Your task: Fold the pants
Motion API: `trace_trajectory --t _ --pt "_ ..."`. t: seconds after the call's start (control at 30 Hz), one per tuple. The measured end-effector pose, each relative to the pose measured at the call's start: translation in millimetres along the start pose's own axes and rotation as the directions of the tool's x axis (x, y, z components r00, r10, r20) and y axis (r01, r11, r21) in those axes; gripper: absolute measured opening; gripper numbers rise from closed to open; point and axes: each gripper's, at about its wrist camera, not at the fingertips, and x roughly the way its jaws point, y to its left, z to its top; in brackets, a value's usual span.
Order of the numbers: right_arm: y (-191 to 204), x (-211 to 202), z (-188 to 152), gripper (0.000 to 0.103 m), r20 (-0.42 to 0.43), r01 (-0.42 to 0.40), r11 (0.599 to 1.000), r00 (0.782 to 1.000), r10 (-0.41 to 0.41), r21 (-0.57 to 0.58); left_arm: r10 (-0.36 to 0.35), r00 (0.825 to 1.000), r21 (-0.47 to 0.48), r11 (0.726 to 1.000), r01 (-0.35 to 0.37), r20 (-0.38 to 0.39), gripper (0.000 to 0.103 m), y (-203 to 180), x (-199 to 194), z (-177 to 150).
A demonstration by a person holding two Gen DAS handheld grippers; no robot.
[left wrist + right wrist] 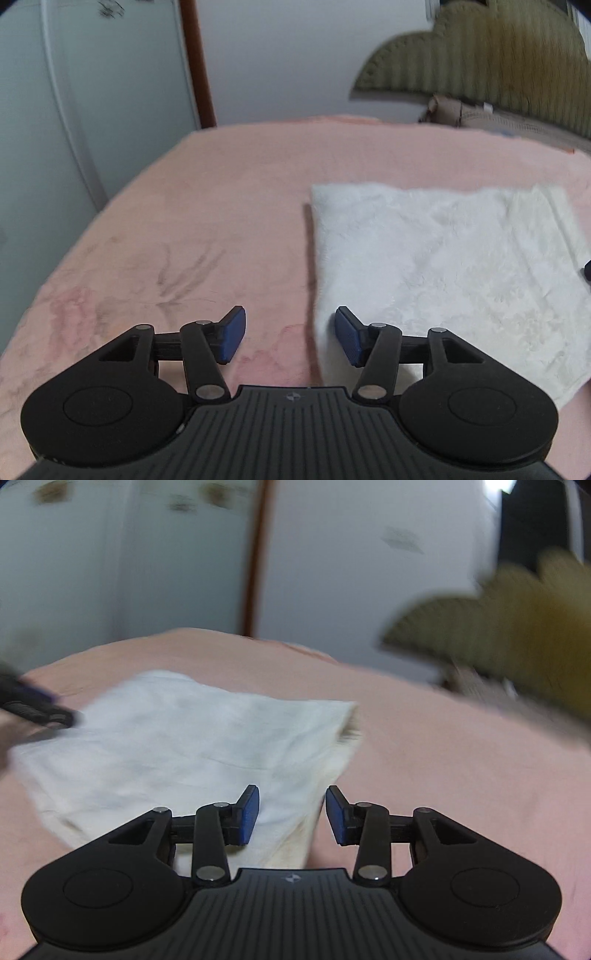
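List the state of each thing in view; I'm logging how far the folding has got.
Pants: folded into a flat white rectangle, lying on the blanket.
Blanket: pink, spread flat, lightly creased.
Left gripper: jaws open, empty, at the pants' edge.
Right gripper: jaws open, empty, above the pants' corner.

Right wrist view smears the olive headboard (517, 635) badly; left gripper (37, 705) is a dark blur, cut off at the frame's left edge, jaws unreadable.

a pink blanket (229, 206) covers the bed, an olive ribbed cushion (491, 55) at its far edge.
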Motion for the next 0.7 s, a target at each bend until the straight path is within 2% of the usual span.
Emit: trace_trajectory --t 0.07,0.13,0.27,0.33,0.43,0.53,0.7 --pt "-16 -6 -5 0.039 0.019 0.024 0.994 0.999 -0.026 0.103 0.032 0.999 -0.001 0.999 -0.032 0.039 0.060 -1 -17 -5" --pt "-15 -20 -7 0.039 0.078 0.019 0.995 0.997 -0.027 0.103 0.028 0.997 0.016 0.999 -0.029 0.070 0.062 -8 -35 -14" --pt "22 -40 -8 0.038 0.156 -0.126 0.992 0.979 0.128 -0.019 -0.010 0.996 0.072 0.997 0.004 0.087 0.069 -29 -42 -25" --pt "42 -35 -10 0.038 0.099 -0.174 0.981 0.978 0.182 -0.087 0.015 0.996 0.095 0.995 -0.024 0.091 0.070 -38 -36 -31" --pt "45 -13 -20 0.038 -0.007 -0.132 0.988 0.991 0.131 -0.081 0.030 0.996 0.065 0.997 -0.035 0.084 0.070 -38 -33 -36" --pt "25 -15 -25 0.038 -0.001 -0.167 0.984 0.986 0.167 0.060 0.035 0.996 0.056 0.998 -0.040 0.085 0.072 -37 -35 -37" --pt "35 -22 -26 0.038 -0.005 -0.133 0.991 0.991 0.133 0.012 0.060 0.994 0.055 0.996 -0.065 0.089 0.075 -39 -35 -39"
